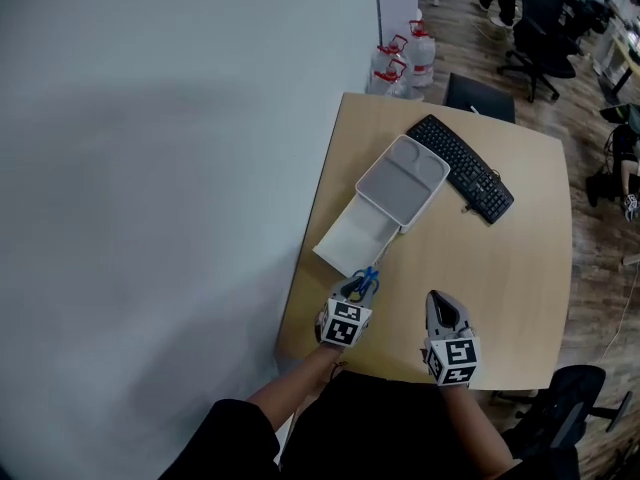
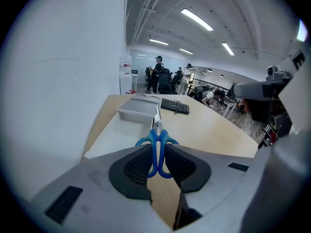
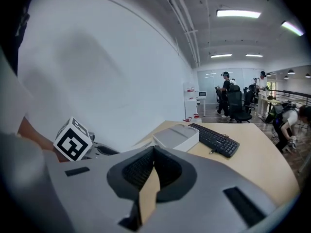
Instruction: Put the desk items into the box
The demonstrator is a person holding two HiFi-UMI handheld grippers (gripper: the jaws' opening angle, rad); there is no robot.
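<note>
In the head view a pair of blue-handled scissors (image 1: 366, 277) sticks out of my left gripper (image 1: 362, 281) near the desk's front left edge. In the left gripper view the jaws are shut on the blue handles, and the scissors (image 2: 157, 125) point blades-first at the shallow white box (image 2: 138, 110). That box (image 1: 403, 178) lies mid-desk, with a flat white sheet or lid (image 1: 350, 236) on its near side. My right gripper (image 1: 441, 301) hovers just right of the left one. Its jaws (image 3: 154, 150) are shut with nothing between them.
A black keyboard (image 1: 461, 167) lies right of the box. A wall runs along the desk's left side. Water jugs (image 1: 402, 61) stand on the floor beyond the desk, and office chairs (image 1: 540, 28) and people are farther back. Bare desk wood (image 1: 500, 268) lies to the right.
</note>
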